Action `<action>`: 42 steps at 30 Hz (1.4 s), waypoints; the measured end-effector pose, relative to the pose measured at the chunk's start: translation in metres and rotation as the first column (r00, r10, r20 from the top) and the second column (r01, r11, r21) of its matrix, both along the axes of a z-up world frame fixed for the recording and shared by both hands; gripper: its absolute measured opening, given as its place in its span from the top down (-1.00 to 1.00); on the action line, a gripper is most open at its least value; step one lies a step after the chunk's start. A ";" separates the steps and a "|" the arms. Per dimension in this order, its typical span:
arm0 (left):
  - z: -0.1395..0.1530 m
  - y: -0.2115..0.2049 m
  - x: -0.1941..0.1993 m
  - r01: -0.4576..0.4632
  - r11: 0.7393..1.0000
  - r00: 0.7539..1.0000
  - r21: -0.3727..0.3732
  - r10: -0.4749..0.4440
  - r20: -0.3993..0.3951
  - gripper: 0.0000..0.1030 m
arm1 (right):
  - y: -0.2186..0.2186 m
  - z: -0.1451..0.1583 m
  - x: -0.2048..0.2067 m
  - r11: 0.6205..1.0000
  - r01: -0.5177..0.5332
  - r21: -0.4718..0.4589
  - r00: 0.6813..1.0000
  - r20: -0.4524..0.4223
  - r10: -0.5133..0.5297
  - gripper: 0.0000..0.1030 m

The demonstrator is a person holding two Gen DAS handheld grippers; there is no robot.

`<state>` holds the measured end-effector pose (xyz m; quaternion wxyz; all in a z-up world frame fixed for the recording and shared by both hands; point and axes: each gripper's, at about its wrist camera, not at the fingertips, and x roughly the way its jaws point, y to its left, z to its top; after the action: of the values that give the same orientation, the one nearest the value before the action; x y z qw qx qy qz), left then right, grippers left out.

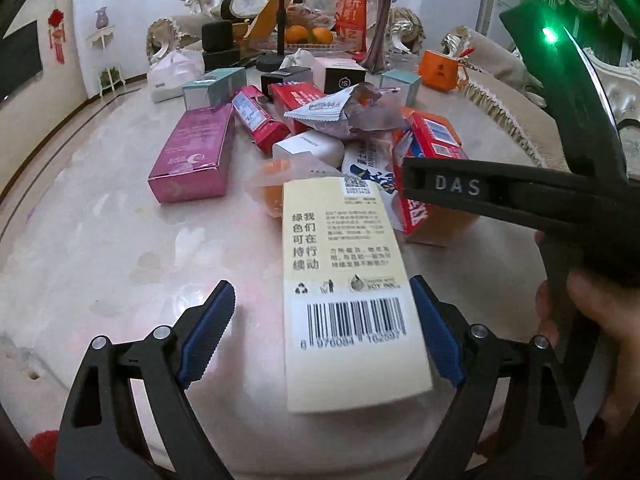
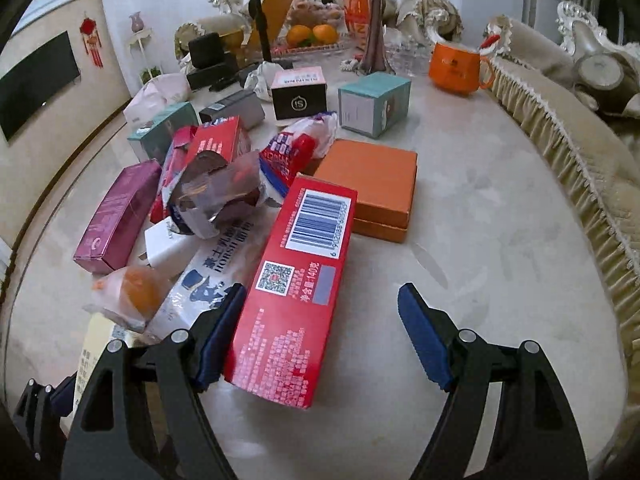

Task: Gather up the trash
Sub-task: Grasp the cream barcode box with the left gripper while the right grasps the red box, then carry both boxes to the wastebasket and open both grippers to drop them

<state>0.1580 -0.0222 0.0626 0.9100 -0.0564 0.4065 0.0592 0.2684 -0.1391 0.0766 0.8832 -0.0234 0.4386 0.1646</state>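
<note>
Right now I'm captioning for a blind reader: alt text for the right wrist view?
The open right gripper straddles a red box on a marble table, its left pad beside the box. Behind lie an orange box, wrappers and cartons.

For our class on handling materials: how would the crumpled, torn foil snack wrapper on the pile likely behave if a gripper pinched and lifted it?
The crumpled, torn foil snack wrapper probably feels floppy and very light: it looks thin and creased. Its glossy film may slip. Lying on other boxes, it could drag neighbours.
</note>
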 end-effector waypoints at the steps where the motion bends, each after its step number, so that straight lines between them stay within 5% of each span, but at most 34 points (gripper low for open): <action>1: -0.001 0.000 0.001 -0.004 1.000 1.000 -0.002 0.004 -0.003 -0.65 | 0.000 -0.001 0.002 1.000 -0.004 0.010 1.000 -0.008 0.004 -0.41; 3: -0.002 0.001 0.004 -0.004 1.000 1.000 -0.005 0.004 -0.004 -0.65 | 0.001 -0.005 0.006 1.000 -0.016 0.020 1.000 -0.025 0.017 -0.33; 4: -0.002 0.001 0.005 -0.003 1.000 1.000 -0.002 0.003 0.001 -0.63 | 0.001 -0.006 0.006 0.999 -0.026 0.031 0.999 -0.034 0.027 -0.11; 6: -0.003 0.000 0.007 0.027 1.000 1.000 -0.008 -0.027 0.007 -0.28 | 0.001 -0.004 0.004 0.998 -0.042 0.052 0.998 -0.036 0.044 0.27; 7: -0.003 -0.002 0.005 0.043 0.999 0.999 0.001 -0.043 0.011 0.04 | -0.003 -0.002 0.001 0.997 -0.038 0.072 0.998 -0.048 0.042 0.27; 8: -0.003 -0.003 0.004 0.054 0.998 0.998 0.016 -0.054 0.010 0.10 | -0.006 0.001 -0.002 0.997 -0.028 0.067 0.999 -0.039 0.031 0.28; 18: 0.014 0.019 -0.034 0.124 0.987 0.990 -0.102 -0.117 0.077 0.10 | -0.078 0.006 -0.048 0.971 0.048 0.233 0.999 -0.030 -0.043 0.29; 27: 0.032 0.041 -0.140 0.260 0.955 0.964 -0.143 -0.250 0.089 0.10 | -0.110 0.037 -0.173 0.946 -0.158 0.285 0.987 0.029 0.156 0.29; 30: 0.003 0.044 -0.171 0.261 0.946 0.962 -0.194 -0.271 -0.028 0.10 | -0.100 0.023 -0.214 0.923 -0.232 0.307 0.963 -0.060 0.262 0.28; 34: -0.060 0.042 -0.180 0.228 0.934 0.933 -0.274 -0.290 -0.212 0.10 | -0.071 -0.031 -0.250 0.908 -0.294 0.299 0.892 -0.255 0.372 0.28; 38: -0.124 0.031 -0.166 0.211 0.932 0.886 -0.295 -0.310 -0.346 0.10 | -0.048 -0.114 -0.238 0.937 -0.243 0.251 0.826 -0.452 0.336 0.28; 42: -0.164 0.017 -0.154 0.223 0.935 0.844 -0.277 -0.327 -0.424 0.10 | -0.031 -0.162 -0.225 0.954 -0.238 0.182 0.783 -0.546 0.299 0.28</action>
<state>0.0035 -0.0053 -0.1015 0.7735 -0.0805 0.6198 -0.1055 0.0439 -0.1701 -0.0856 0.6800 0.0102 0.6641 0.3106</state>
